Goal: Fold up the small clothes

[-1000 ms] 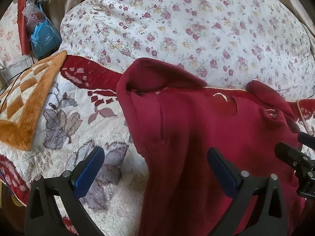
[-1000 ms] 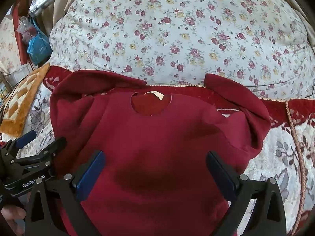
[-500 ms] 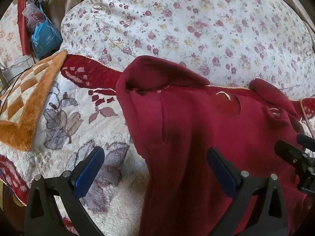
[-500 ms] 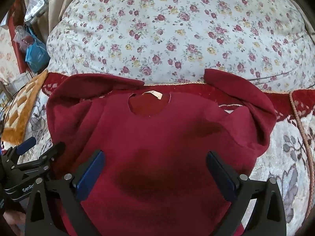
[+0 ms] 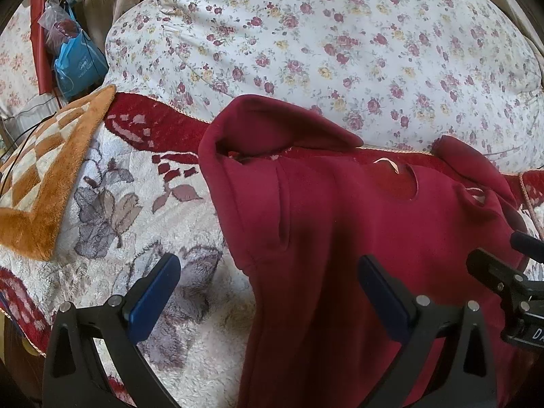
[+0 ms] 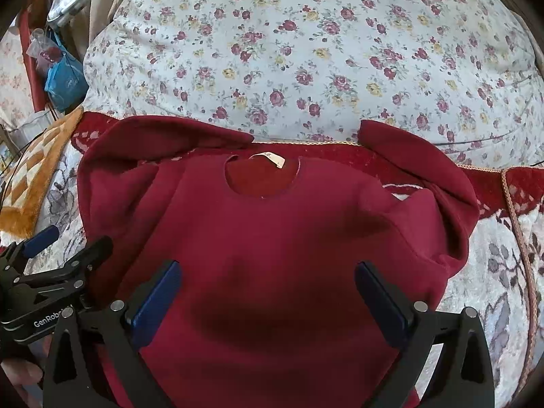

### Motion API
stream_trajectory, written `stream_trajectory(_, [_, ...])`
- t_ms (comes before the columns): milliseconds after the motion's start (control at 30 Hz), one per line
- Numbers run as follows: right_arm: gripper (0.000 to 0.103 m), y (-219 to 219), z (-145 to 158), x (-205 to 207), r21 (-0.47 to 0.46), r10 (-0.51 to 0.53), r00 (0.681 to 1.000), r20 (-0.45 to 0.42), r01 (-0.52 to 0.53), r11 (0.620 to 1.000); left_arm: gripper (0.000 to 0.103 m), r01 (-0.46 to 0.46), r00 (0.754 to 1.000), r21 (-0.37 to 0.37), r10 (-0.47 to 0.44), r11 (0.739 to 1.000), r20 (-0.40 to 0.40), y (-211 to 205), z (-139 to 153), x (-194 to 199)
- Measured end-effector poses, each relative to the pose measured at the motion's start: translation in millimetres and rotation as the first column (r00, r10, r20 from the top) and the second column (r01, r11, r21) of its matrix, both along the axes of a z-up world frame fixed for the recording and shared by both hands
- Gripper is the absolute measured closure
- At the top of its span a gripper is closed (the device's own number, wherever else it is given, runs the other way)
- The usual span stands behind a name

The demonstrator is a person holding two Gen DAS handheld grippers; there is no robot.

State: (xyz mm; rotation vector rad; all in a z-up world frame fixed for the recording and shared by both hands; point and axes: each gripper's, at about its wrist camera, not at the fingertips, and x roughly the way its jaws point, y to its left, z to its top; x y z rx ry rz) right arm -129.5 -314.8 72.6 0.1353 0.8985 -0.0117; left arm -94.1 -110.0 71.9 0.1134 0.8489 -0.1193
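A small dark red sweater (image 6: 272,238) lies face up on the bed, neck hole with a white label (image 6: 268,158) toward the far side, both sleeves bent upward at the shoulders. It also shows in the left wrist view (image 5: 340,231). My left gripper (image 5: 268,292) is open and empty, straddling the sweater's left edge; it shows in the right wrist view (image 6: 57,251). My right gripper (image 6: 268,292) is open and empty over the sweater's lower body; its tip shows at the right of the left wrist view (image 5: 503,265).
A fuzzy white blanket with a grey leaf print and red border (image 5: 129,204) covers the bed. A big flowered duvet (image 6: 306,51) is piled behind the sweater. An orange checked cloth (image 5: 40,176) lies at the left, with a blue bag (image 5: 74,64) beyond it.
Both grippers have drifted slightly; the view has shifted a little toward the sweater. Both stay open and the sweater has not moved.
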Motion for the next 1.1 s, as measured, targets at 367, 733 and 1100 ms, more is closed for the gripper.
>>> stream_trajectory(367, [0.0, -2.4, -3.4, 2.4, -0.015, -0.027, 1.0, -0.013, 0.027, 1.0, 0.0, -0.001, 1.0, -0.007, 0.001, 1.0, -0.005, -0.5, -0.8, 1.4])
stream_trajectory(733, [0.0, -1.5, -6.6, 2.7, -0.029, -0.033, 0.999, -0.024, 0.032, 0.999, 0.0, -0.011, 1.0, -0.012, 0.011, 1.0, -0.006, -3.8, -4.7, 1.7])
stream_trajectory(1100, [0.0, -0.6, -10.0, 4.5, -0.035, -0.025, 0.999, -0.038, 0.024, 0.999, 0.0, -0.012, 1.0, -0.009, 0.012, 1.0, -0.012, -3.6, -5.8, 1.7])
